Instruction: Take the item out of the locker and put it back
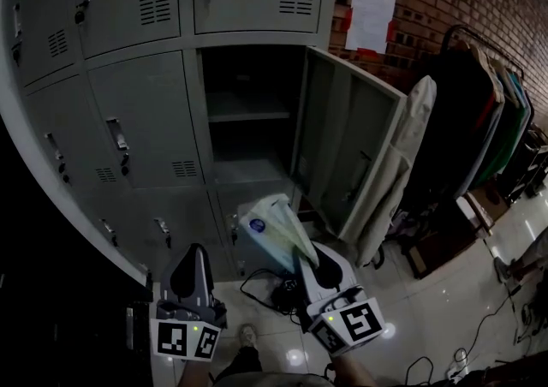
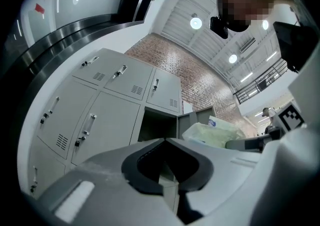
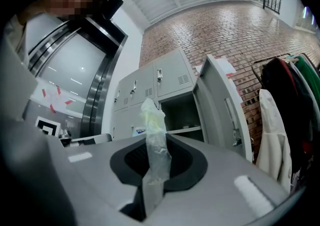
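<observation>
Clamping the plastic packet [image 1: 272,229] at eleven o'clock, the right gripper [image 1: 315,264] was nearly closed; the left gripper [image 1: 193,267] was closed, empty

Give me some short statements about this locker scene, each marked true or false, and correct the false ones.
1. The right tongs pinch a plastic packet. True.
2. The left tongs grip the packet too. False: nothing is between them.
3. The locker door is closed. False: it stands open.
4. Clothes hang to the right of the locker door. True.
5. The packet is already put away. False: it is held outside the open locker.
</observation>
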`<state>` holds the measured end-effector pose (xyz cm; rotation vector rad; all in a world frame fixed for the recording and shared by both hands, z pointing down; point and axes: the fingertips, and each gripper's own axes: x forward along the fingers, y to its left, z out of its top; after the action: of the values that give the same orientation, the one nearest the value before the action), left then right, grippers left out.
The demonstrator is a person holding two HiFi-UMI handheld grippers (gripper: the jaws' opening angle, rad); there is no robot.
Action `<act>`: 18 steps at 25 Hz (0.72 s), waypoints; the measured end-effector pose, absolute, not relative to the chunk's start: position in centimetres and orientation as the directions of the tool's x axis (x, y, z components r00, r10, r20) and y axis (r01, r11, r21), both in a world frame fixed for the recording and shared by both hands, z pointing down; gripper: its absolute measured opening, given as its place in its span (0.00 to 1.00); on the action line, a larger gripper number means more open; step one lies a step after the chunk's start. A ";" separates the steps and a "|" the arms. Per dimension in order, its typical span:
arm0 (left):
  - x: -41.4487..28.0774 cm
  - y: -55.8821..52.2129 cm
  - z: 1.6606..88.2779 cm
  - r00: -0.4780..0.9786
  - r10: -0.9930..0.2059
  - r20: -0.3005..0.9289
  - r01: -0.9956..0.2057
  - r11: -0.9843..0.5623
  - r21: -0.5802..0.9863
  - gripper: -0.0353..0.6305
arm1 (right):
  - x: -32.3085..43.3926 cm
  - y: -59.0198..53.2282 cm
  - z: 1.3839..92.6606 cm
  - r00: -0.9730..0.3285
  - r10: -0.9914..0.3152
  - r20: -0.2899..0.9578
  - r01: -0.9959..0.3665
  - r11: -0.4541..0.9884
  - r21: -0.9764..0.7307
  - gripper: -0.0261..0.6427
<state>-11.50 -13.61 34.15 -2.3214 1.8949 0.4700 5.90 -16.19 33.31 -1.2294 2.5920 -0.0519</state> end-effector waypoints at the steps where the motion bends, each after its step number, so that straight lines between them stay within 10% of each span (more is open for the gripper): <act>1: -11.9 -14.6 34.0 0.176 -0.936 -0.305 -0.970 -0.218 0.108 0.06 | 5.5 -17.1 33.0 -0.599 -0.766 -0.235 -0.756 0.637 -0.149 0.10; 18: -19.4 -29.4 30.2 0.216 -0.914 -0.344 -0.965 -0.253 0.066 0.06 | 0.1 -35.4 26.3 -0.507 -0.821 -0.264 -0.842 0.537 -0.056 0.11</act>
<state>-19.43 -29.42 30.24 -2.3178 1.8102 0.4738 0.07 -35.43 26.30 -1.3927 2.5189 0.1151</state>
